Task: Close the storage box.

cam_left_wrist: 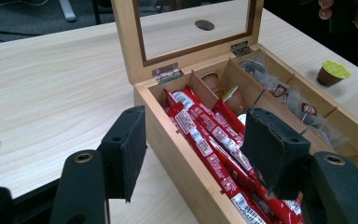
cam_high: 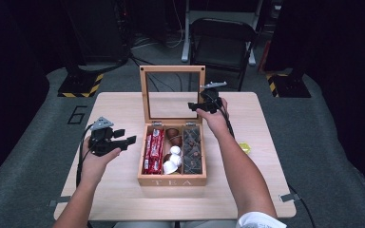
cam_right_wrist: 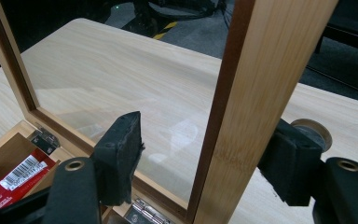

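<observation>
Lid of the wooden tea box stands upright on its hinges at the back of the box, mid-table. It's a glass pane in a wood frame; the box sits open w/ three compartments: red sachets left, capsules middle, dark tea bags right.

Right gripper is at the lid's right frame edge. In the right gripper view the frame upright stands between the jaws, which are spread: one pad on the glass side sits apart from it, the other is behind the wood, contact there can't be judged. So no pinch yet, as far as I can tell.

Left gripper hovers left of the box, jaws spread, holding nothing; in its own view they straddle the box's left wall w/o touching.

Judgement: step looks like handling the lid by its edge. To do it well: grip wood, not glass, near the top for leverage; swing around the hinge line, slow, no twisting. Left could steady the box wall so it doesn't slide. Green-lidded pod on the table at right is well clear.
</observation>
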Motion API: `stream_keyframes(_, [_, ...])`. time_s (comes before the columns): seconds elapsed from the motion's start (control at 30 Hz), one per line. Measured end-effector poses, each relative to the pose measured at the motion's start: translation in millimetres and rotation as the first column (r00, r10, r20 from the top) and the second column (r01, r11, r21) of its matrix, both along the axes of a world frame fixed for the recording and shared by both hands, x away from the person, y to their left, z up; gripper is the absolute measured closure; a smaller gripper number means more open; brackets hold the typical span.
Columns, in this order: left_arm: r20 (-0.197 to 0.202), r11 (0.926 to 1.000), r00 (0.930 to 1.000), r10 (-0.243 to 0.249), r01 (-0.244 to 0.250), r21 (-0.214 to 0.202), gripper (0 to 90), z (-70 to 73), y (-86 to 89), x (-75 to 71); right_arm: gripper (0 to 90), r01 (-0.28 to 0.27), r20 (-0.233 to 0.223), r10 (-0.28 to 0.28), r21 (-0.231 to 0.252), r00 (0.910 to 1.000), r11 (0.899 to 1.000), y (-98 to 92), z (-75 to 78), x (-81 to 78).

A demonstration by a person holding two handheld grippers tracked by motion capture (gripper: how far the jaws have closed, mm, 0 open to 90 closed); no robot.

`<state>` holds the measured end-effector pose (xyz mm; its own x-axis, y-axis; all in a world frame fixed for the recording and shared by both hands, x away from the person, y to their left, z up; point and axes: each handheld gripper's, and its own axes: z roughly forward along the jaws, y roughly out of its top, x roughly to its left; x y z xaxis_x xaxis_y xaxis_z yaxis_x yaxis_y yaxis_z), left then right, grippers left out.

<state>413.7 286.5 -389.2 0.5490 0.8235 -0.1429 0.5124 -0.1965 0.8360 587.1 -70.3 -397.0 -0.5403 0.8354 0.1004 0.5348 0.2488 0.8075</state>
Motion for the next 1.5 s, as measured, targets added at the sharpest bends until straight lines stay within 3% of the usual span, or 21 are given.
stream_keyframes(0.37, [0.000, 1.0000, 1.0000, 0.003, -0.003, -0.006, 39.6, 0.2, 1.8, 0.7, 37.6, 0.008, -0.007, -0.008, -0.005, 0.9999, 1.000, 0.2, 1.0, 1.5])
stream_keyframes(0.53, [0.002, 1.0000, 1.0000, 0.001, -0.001, -0.006, 39.6, -0.3, 0.6, 1.1, 45.1, 0.042, -0.045, -0.039, 0.066, 0.9982, 0.997, -5.3, 3.1, 1.8])
stream_keyframes(0.97, [0.006, 1.0000, 1.0000, -0.001, 0.001, -0.004, 39.6, 0.1, -0.6, 0.9, 48.5, 0.021, -0.036, -0.020, 0.027, 0.9991, 0.999, -7.1, 5.4, -1.1])
stream_keyframes(1.5, [0.003, 0.9999, 0.9999, -0.010, 0.010, -0.002, 39.6, 0.2, -3.1, 2.3, 54.1, -0.023, -0.013, 0.023, 0.025, 0.9997, 0.999, -14.5, 8.5, -12.5])
